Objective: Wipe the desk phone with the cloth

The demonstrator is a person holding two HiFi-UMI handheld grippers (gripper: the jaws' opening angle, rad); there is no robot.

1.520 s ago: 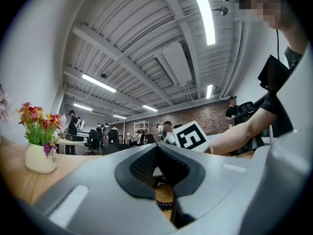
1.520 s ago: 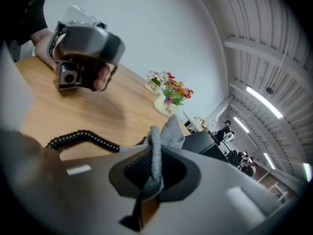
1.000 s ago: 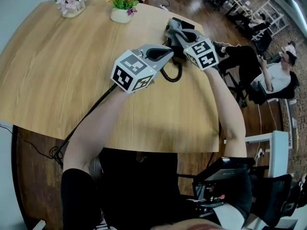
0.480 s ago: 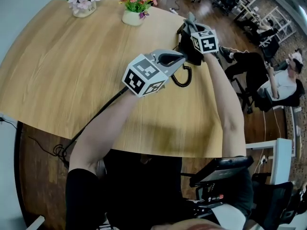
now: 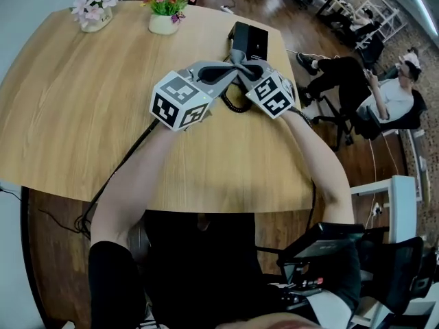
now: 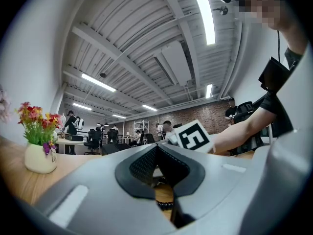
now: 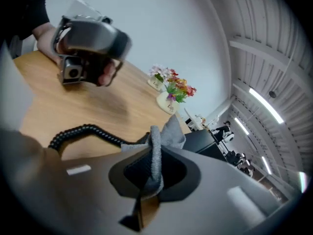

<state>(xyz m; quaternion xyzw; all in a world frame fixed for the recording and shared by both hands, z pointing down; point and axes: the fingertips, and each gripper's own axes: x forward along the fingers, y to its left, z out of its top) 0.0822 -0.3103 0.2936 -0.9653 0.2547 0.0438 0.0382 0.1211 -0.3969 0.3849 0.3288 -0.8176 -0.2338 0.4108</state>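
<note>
While L gripper [image 6: 155, 150] sits closed, R gripper [image 7: 150, 155] pinches cloth [image 7: 169, 130] near phone [image 5: 248, 38].

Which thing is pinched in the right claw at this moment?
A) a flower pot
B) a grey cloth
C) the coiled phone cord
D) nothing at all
B: in the right gripper view, the right claw is closed on a grey cloth, while the coiled cord lies beyond it on the desk.
</note>
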